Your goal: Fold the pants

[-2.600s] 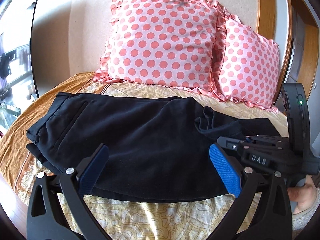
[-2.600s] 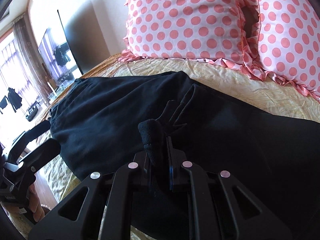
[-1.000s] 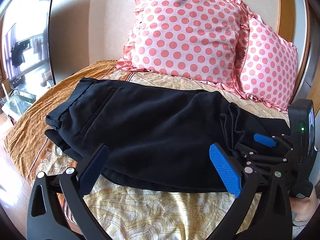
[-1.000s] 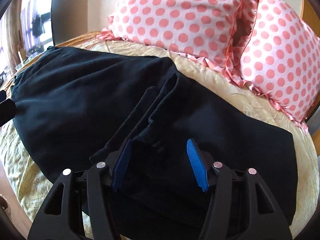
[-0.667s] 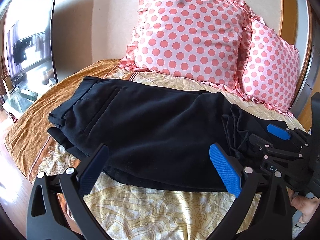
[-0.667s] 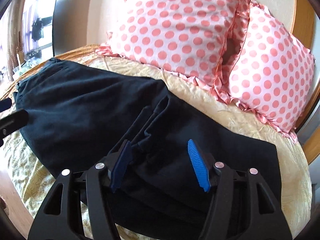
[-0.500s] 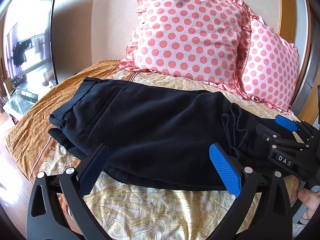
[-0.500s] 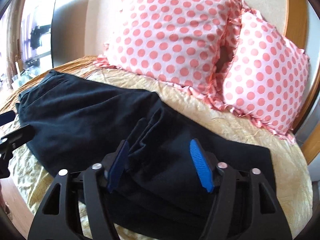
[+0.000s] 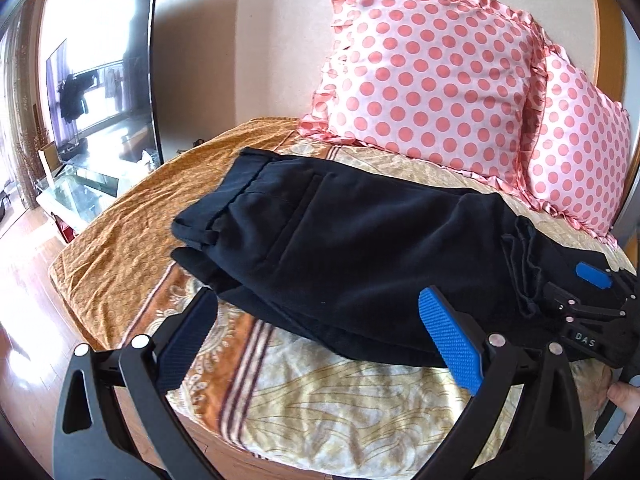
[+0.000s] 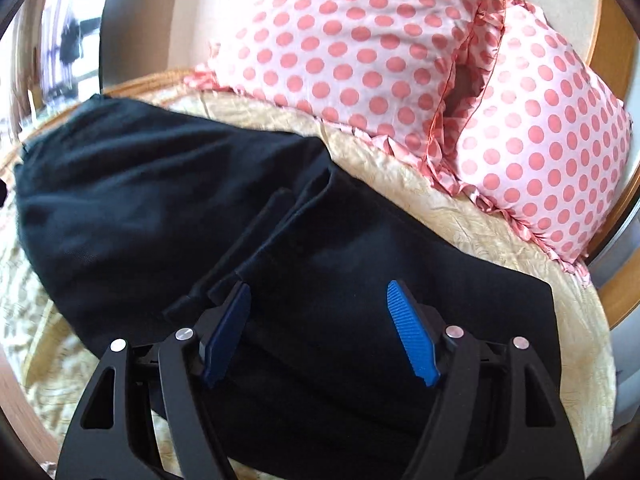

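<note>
Black pants (image 9: 360,248) lie folded across the bed (image 9: 340,392), waistband at left, bunched cuff ends at right, pillows (image 9: 432,80) behind. Left gripper (image 9: 316,340) spread wide, empty, just short of the near fold edge. Right gripper (image 10: 320,328) over the cuff layers, jaws opening, cloth beneath but apparently unpinched; contact hard to confirm. Risks: loose cuffs may slump and spoil the fold; a pad could snag cloth when lifting away.
</note>
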{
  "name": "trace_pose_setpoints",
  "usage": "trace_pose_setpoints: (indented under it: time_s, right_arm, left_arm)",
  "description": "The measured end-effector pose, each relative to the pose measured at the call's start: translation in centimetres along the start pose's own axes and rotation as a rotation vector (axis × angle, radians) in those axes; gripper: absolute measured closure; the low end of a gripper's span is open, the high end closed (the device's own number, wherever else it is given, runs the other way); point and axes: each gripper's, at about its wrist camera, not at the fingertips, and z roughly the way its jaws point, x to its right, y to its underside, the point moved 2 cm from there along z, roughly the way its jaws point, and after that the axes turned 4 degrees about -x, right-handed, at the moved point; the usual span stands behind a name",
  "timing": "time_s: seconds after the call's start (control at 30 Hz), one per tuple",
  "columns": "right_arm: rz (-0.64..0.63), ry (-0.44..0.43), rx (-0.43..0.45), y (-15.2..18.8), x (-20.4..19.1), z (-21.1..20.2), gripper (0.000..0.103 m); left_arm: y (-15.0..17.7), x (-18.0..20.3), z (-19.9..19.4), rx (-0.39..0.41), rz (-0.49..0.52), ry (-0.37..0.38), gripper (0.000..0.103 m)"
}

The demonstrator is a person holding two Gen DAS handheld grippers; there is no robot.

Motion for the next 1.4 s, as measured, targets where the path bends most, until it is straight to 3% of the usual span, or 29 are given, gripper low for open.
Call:
trace_pose_setpoints:
  time_s: [0.1,0.23,0.3,0.47,0.6,0.77,0.97,1.07,1.13,1.3,1.4]
  right_arm:
    - [-0.008,-0.033,0.017,-0.4,-0.7,-0.9,0.023]
    - [-0.032,-0.065,0.039,-0.8,-2.0,-1.5,0.022]
    - [-0.053,-0.075,0.047,-0.9,-2.7,-1.7,0.022]
    - [-0.068,-0.095,0.05,-0.8,-3.5,-1.7,0.022]
    - [-0.059,-0.095,0.056,-0.8,-3.2,-1.9,0.022]
    - [-0.05,-0.101,0.053,-0.7,-2.9,-1.6,0.021]
    - [-0.052,-0.117,0.04,-0.5,-3.2,-1.1,0.021]
    - [-0.051,-0.126,0.041,-0.4,-3.2,-1.0,0.021]
    - [-0.054,-0.127,0.045,-0.4,-3.2,-1.1,0.021]
    - [-0.046,-0.122,0.056,-0.2,-2.6,-1.6,0.021]
    - [-0.039,-0.101,0.065,0.1,-1.9,-1.9,0.021]
  left_arm:
    - [-0.3,-4.1,0.4,-0.046,-0.14,0.083,0.002]
    - [-0.9,-7.5,1.3,-0.077,-0.24,0.097,0.004]
    - [-1.6,-8.2,2.1,-0.098,-0.263,0.114,0.004]
    - [-3.3,-9.0,5.4,-0.201,-0.328,0.147,0.017]
    - [-3.4,-9.7,8.0,-0.28,-0.382,0.141,0.019]
    - [-4.0,-10.2,8.5,-0.27,-0.444,0.171,0.025]
    - [-4.8,-9.7,8.2,-0.229,-0.392,0.067,0.059]
    - [-4.5,-10.1,8.4,-0.214,-0.402,0.039,0.068]
    - [-4.6,-9.7,7.8,-0.183,-0.377,0.009,0.075]
    - [-6.2,-5.6,5.2,-0.044,-0.178,-0.141,0.084]
    - [-7.6,-2.7,3.3,0.038,-0.086,-0.165,0.086]
